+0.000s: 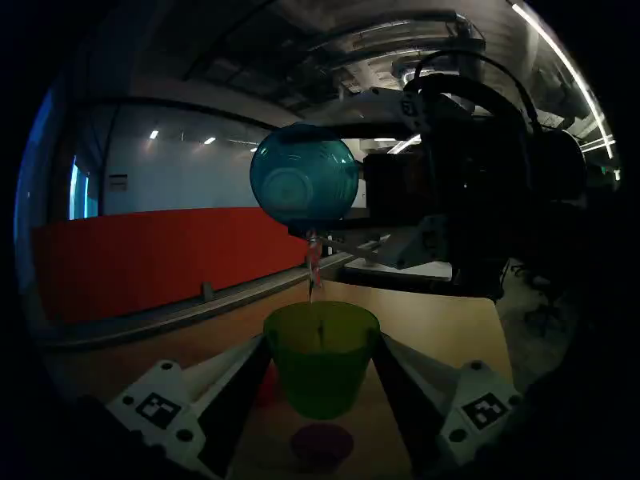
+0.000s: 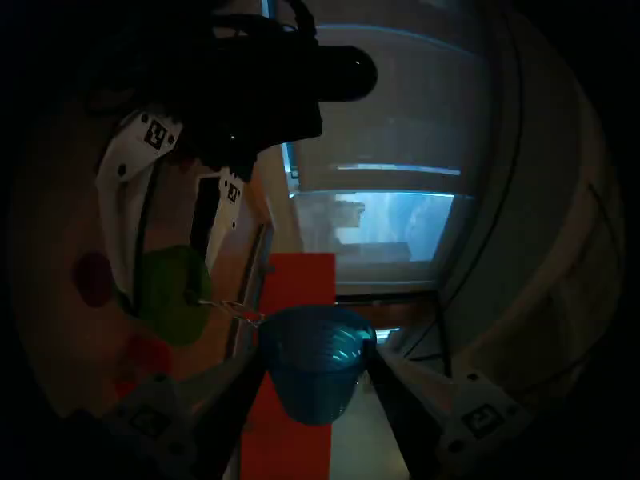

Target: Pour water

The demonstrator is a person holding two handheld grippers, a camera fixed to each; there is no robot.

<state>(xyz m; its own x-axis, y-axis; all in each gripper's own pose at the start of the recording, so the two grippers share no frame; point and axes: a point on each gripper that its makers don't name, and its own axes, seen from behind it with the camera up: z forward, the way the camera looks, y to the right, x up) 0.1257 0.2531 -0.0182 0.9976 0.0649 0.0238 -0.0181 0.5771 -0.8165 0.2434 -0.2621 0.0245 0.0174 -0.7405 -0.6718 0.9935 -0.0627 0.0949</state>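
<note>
1. The left gripper point(image 1: 322, 346) is clamped on a green cup point(image 1: 322, 374), with one finger pressed against each side of its wall. The cup stands upright between the fingertips, mouth up.
2. The right gripper point(image 2: 314, 350) clasps a blue cup point(image 2: 314, 378) the same way, with both fingers against its sides.
3. In the left gripper view, the blue cup hangs straight ahead of and above the green cup. It is tipped well over, so its rounded base faces the camera.
4. A thin stream of water point(image 1: 313, 268) falls from the blue cup's lowered rim into the open mouth of the green cup. The two cups are apart, joined only by that stream.
5. In the right gripper view, the green cup sits ahead and to the left of that gripper's fingers, between the left gripper's white fingers. The stream runs across to it from the blue cup's rim.
6. Under the left gripper lies a wooden table point(image 1: 432, 320).
7. A purple disc point(image 1: 322, 445) lies on the table directly below the green cup.
8. A red patch point(image 1: 268, 386) shows just left of the cup, past the left finger; I cannot tell what it is.
9. Ahead and to the left of the left gripper, beyond the table edge, runs a red wall panel point(image 1: 160, 256).
10. The light is dim, and the water level in either cup cannot be made out.
</note>
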